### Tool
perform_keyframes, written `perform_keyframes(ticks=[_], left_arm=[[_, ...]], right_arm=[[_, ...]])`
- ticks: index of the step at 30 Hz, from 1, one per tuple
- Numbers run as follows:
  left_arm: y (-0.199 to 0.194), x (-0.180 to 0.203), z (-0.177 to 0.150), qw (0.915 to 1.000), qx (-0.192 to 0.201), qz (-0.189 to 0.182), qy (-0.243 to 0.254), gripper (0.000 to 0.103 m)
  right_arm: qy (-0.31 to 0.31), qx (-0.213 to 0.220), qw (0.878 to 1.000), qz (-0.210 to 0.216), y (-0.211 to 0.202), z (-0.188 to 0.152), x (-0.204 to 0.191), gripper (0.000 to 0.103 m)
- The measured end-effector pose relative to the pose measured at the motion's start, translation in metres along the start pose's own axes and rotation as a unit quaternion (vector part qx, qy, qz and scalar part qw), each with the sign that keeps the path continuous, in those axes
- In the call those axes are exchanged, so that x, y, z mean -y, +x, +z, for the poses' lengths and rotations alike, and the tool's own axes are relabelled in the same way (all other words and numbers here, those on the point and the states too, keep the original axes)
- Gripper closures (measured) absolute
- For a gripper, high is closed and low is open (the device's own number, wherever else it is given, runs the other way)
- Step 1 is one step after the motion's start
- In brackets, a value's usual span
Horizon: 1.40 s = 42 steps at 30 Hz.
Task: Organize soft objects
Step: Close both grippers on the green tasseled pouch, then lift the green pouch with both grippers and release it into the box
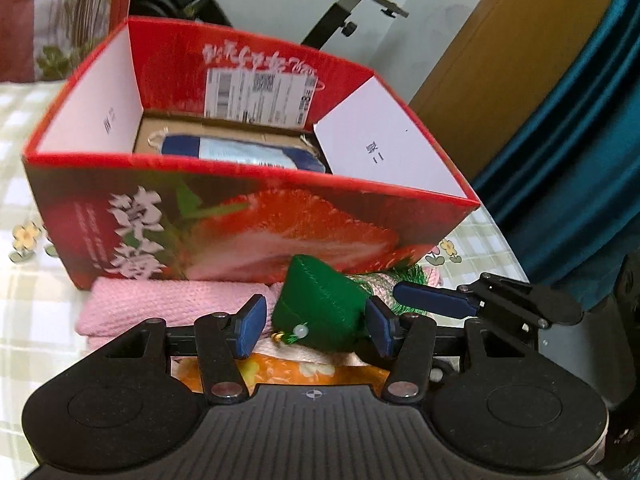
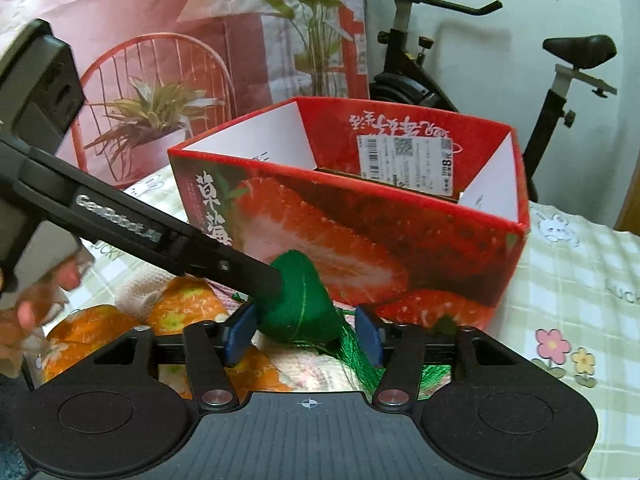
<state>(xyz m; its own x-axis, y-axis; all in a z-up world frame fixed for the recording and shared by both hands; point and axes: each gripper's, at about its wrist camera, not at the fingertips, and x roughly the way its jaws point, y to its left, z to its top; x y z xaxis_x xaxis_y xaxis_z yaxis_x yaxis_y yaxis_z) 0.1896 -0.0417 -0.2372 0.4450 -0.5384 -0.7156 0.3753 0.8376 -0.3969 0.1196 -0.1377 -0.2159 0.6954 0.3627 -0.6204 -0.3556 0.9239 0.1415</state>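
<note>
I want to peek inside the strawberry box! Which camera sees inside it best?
The left wrist view: it looks down into the strawberry box, showing a blue packet on its cardboard floor. The right wrist view sees mostly the box's front wall and only a sliver inside.

I see a checked cloth (image 2: pixel 568 280) with small flowers and rabbits spread over the surface in front of me; behind it stands an exercise bike (image 2: pixel 416 40), its black saddle (image 2: pixel 580 50) to the right and its handlebars higher up; the wall (image 2: pixel 500 80) behind the bike is plain white; on the left hangs a pink printed sheet (image 2: pixel 180 40) showing a red chair and potted plants; from my left view, a wooden panel (image 1: pixel 500 60) and a teal curtain (image 1: pixel 580 160) fill the right side.
</note>
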Motion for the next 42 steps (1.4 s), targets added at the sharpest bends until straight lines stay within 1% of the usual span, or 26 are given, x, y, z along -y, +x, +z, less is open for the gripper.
perform_keyframes(ticks=[6,11,15,19,22,26,31,36,42], left_arm=[[0.016,-0.006,0.000,0.9992,-0.011,-0.022,-0.032,0.046],[0.018,-0.003,-0.001,0.9993,-0.012,-0.023,-0.026,0.046],[0.018,-0.003,-0.001,0.9994,-0.014,-0.022,-0.021,0.046],[0.012,-0.003,-0.001,0.9994,-0.011,-0.020,-0.024,0.046],[-0.002,0.000,0.004,0.9994,0.001,-0.028,-0.022,0.047],[-0.033,0.018,0.015,0.9989,0.036,-0.027,0.013,0.048],[-0.074,0.041,0.032,0.9938,0.101,-0.028,0.038,0.048],[-0.105,0.059,0.059,0.9845,0.162,-0.033,0.059,0.048],[-0.127,0.075,0.086,0.9689,0.228,-0.037,0.088,0.048]], right_arm=[[0.011,0.000,1.000,0.018,0.004,-0.001,0.004,0.049],[0.020,-0.006,1.000,0.024,0.009,-0.003,0.005,0.049],[0.024,-0.021,0.999,0.028,0.020,-0.005,0.002,0.050],[0.033,-0.015,0.999,0.025,0.019,-0.004,-0.001,0.054],[0.027,0.000,0.999,0.031,0.007,0.002,-0.004,0.055],[0.022,0.030,0.998,0.040,-0.017,0.021,-0.004,0.055],[0.011,0.083,0.996,0.045,-0.050,0.056,-0.004,0.055],[-0.016,0.131,0.991,0.036,-0.073,0.097,-0.003,0.055],[-0.054,0.185,0.981,0.019,-0.089,0.139,0.002,0.055]])
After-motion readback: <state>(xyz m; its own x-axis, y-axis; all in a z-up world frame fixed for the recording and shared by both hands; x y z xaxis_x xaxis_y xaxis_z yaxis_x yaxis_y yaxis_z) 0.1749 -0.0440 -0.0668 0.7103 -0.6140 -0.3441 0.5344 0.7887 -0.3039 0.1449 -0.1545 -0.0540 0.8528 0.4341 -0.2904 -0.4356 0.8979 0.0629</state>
